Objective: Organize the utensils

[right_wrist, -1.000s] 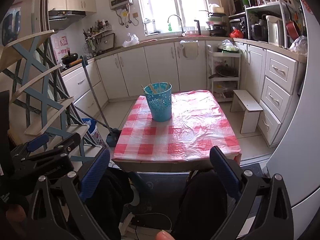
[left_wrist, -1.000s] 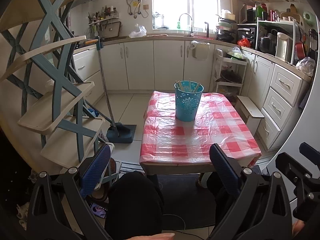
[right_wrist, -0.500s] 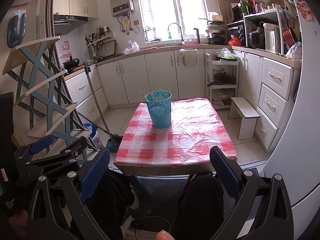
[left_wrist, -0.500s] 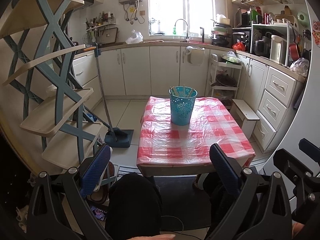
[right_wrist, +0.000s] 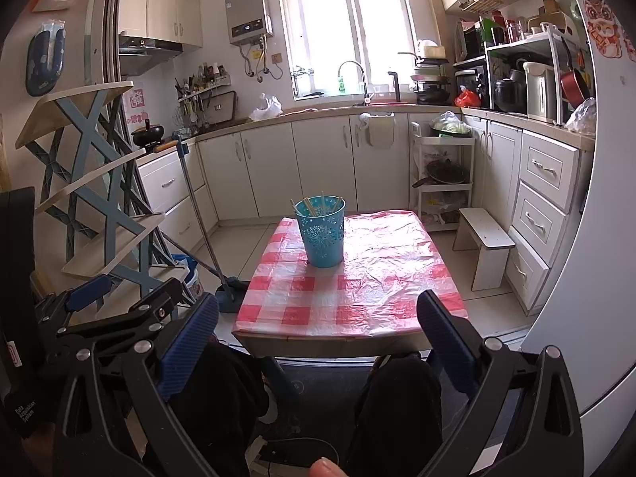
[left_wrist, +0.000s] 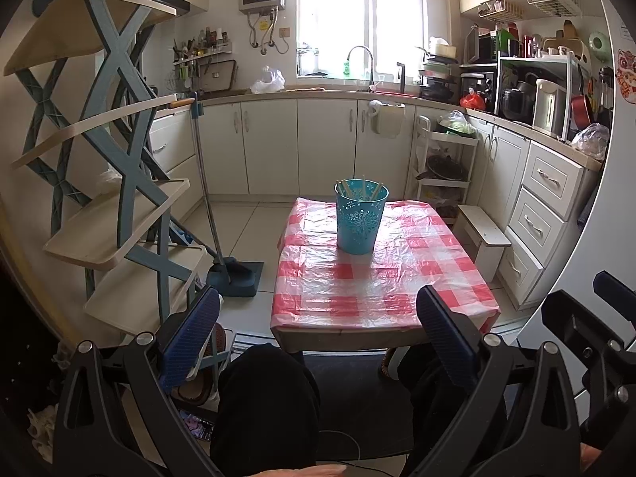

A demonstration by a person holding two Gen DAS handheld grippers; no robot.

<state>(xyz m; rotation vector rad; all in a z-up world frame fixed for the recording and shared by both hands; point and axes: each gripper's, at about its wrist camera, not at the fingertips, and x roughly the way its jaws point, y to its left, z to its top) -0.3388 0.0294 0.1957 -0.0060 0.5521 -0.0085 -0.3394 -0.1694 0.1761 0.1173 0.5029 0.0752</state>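
Several pale chopsticks (left_wrist: 363, 190) upright, teal perforated cup (left_wrist: 361, 220) — snowflake cutouts, checkered table (left_wrist: 381, 286)

A teal cup (left_wrist: 361, 218) with cut-out flower patterns stands upright on the checked table — chopsticks (right_wrist: 316, 207) lean inside it.

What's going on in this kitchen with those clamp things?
A seated person holds a two-finger gripper in each hand, and both the left gripper and the right gripper are open, empty and short of the table. A blue cup holding chopsticks stands on the table's checked cloth. Nothing is being handled at this moment.
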